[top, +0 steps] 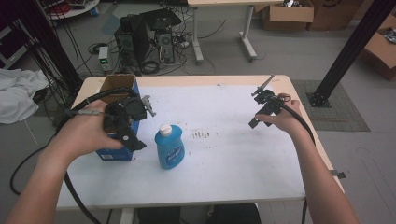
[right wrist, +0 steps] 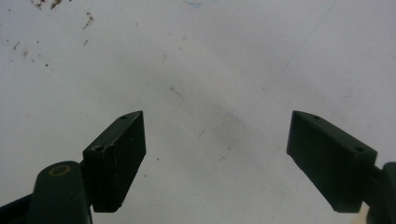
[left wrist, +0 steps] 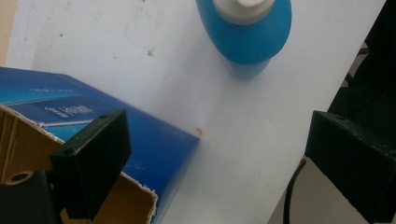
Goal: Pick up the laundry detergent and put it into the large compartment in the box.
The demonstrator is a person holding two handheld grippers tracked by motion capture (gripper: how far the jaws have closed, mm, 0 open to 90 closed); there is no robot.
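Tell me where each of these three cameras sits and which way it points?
High view: above the person's side, looking forward and down on the table; both forearms and grippers show.
Left gripper view: rides the left gripper, facing the blue bottle and blue box; open jaws.
Right gripper view: rides the right gripper, facing bare tabletop; open jaws.
Shared: bottle and box appear in the high and left gripper views.

The high view looks forward and down from above the person's side, taking in the whole white table [top: 224, 154] and the floor beyond. The left gripper view sits close over the table, facing down between its jaws; it shares with the high view the blue bottle [left wrist: 245, 28] at its top and the blue box [left wrist: 154, 144] at lower left. The right gripper view looks closely down on bare tabletop.
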